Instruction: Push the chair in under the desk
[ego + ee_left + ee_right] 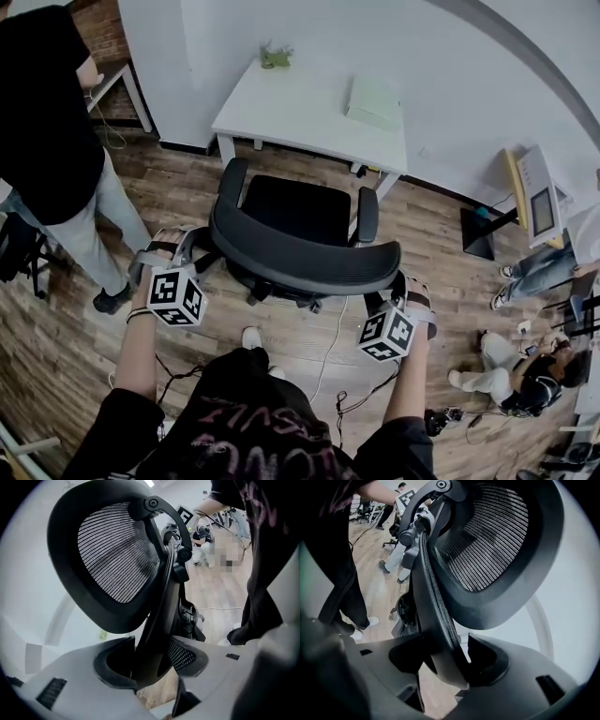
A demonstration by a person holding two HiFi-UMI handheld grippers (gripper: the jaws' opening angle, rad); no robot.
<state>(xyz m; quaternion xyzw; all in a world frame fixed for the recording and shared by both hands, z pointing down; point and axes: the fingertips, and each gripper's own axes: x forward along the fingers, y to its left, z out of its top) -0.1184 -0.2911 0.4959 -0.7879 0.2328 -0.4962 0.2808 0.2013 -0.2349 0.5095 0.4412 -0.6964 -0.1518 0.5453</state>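
A black office chair (298, 210) stands on the wood floor, its seat facing the white desk (300, 112) and just short of the desk's front edge. Its curved backrest (300, 258) is nearest to me. My left gripper (199, 246) is shut on the backrest's left end, and my right gripper (398, 281) is shut on its right end. In the left gripper view the backrest edge (152, 639) runs between the jaws of the left gripper (150, 665), with the mesh headrest (112, 559) above. The right gripper (445, 660) holds the backrest edge (433, 616) the same way.
A person in black (52, 131) stands at the left beside a small table (117, 80). A plant (275, 56) and a pale box (373, 101) sit on the desk. Cables (328, 361) lie on the floor. Another person (520, 375) sits at the right, near a screen stand (536, 192).
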